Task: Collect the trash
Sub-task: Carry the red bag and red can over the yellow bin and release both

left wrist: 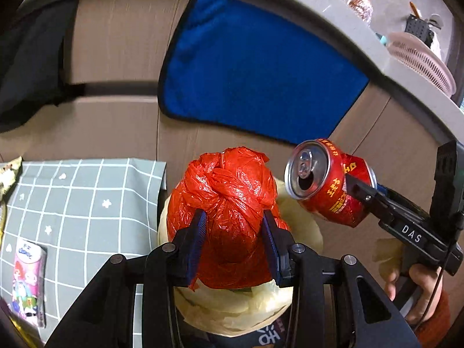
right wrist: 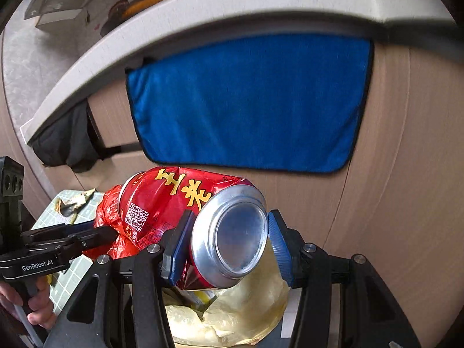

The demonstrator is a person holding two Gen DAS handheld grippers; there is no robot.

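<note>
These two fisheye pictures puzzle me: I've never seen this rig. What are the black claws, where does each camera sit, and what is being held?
No robot here: a person holds a two-finger gripper in each hand, each with a camera looking along its fingers. The left view shows the left gripper shut on a knotted red plastic bag over a yellowish bag. The right view shows the right gripper shut on a dented red can. A grid-patterned mat carries a tissue pack; a blue cloth hangs behind.

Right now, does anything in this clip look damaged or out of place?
Yes. The red can in the right tool is dented and creased along its side, lying tilted, opening outward. The knotted red bag in the left tool looks intact.
</note>
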